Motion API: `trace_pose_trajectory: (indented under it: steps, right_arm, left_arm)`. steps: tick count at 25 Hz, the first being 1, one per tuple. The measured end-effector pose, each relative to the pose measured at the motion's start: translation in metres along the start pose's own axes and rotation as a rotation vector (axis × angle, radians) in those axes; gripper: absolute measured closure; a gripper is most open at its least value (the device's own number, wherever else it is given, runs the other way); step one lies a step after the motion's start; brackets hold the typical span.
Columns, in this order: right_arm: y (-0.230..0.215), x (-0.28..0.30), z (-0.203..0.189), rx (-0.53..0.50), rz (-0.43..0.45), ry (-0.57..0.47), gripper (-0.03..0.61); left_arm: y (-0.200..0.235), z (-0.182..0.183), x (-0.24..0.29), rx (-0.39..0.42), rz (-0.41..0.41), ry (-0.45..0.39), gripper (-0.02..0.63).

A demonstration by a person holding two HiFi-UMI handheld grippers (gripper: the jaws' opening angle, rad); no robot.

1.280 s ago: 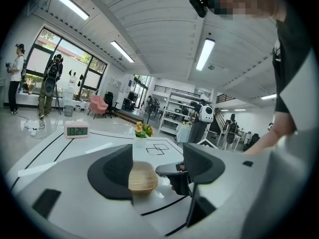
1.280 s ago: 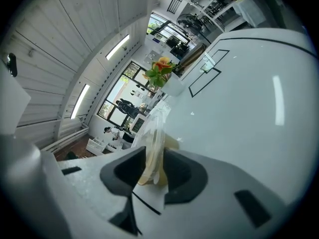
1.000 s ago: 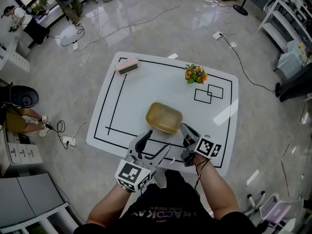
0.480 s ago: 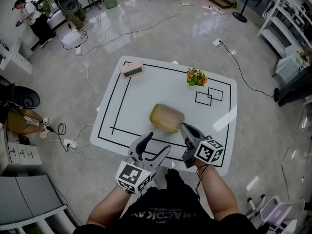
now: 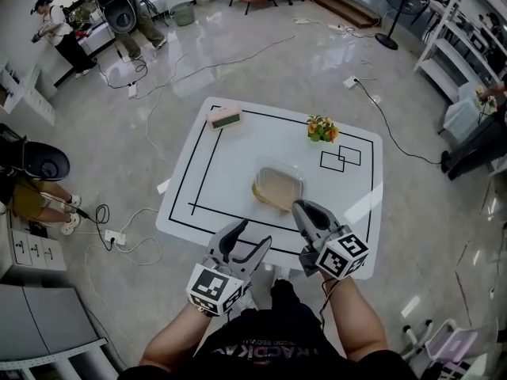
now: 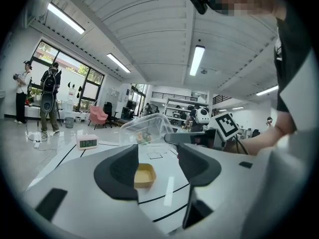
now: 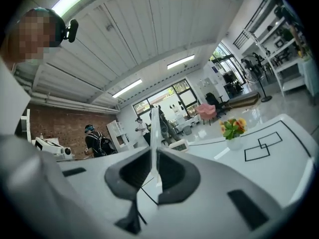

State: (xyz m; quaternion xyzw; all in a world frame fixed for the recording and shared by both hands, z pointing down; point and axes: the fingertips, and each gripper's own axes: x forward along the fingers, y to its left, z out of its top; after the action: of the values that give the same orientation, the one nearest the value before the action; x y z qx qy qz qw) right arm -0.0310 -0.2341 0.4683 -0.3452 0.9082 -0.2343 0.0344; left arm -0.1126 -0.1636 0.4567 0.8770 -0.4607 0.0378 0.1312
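Note:
A shallow yellow container (image 6: 144,176) sits on the white table (image 5: 222,172), straight ahead of my left gripper (image 6: 157,163), which is open and holds nothing. In the head view the left gripper (image 5: 252,234) hovers over the table's near edge. My right gripper (image 5: 299,208) is shut on the rim of a clear plastic lid (image 5: 279,184), which it holds in the air above the container. The lid (image 6: 147,129) shows tilted and raised in the left gripper view. Its edge (image 7: 154,133) stands upright between the shut jaws of the right gripper (image 7: 156,156).
A small digital clock (image 5: 225,117) stands at the table's far left corner. At the far right are a pot of flowers (image 5: 320,128) and two overlapping drawn squares (image 5: 339,158). Cables cross the floor (image 5: 158,93); people stand at the far left.
My right gripper has lifted the clear lid up off the yellow container and now holds it in the air. The left gripper stays open near the front edge.

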Motion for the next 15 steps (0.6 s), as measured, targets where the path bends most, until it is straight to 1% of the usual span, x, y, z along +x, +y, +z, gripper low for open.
trace_pose_trajectory:
  steps: [2,7,10,12,15]
  right_arm:
    - [0.015,-0.005,0.005,-0.028,0.001,-0.016,0.548]
    - [0.051,-0.019,0.009,-0.116,-0.012,-0.048,0.548]
    - [0.069,-0.032,0.010,-0.160,-0.031,-0.066,0.548]
    - [0.080,-0.041,0.011,-0.179,-0.045,-0.077,0.548]
    - [0.095,-0.055,0.014,-0.201,-0.065,-0.089,0.549]
  left_arm:
    - [0.000,0.002,-0.011,0.005,-0.001,-0.008,0.379]
    - [-0.003,0.008,-0.037,0.021,-0.012,-0.038,0.467]
    - [-0.005,0.009,-0.051,0.028,-0.021,-0.050,0.541]
    - [-0.006,0.009,-0.059,0.025,-0.027,-0.058,0.601]
    - [-0.010,0.009,-0.067,0.015,-0.050,-0.063,0.609]
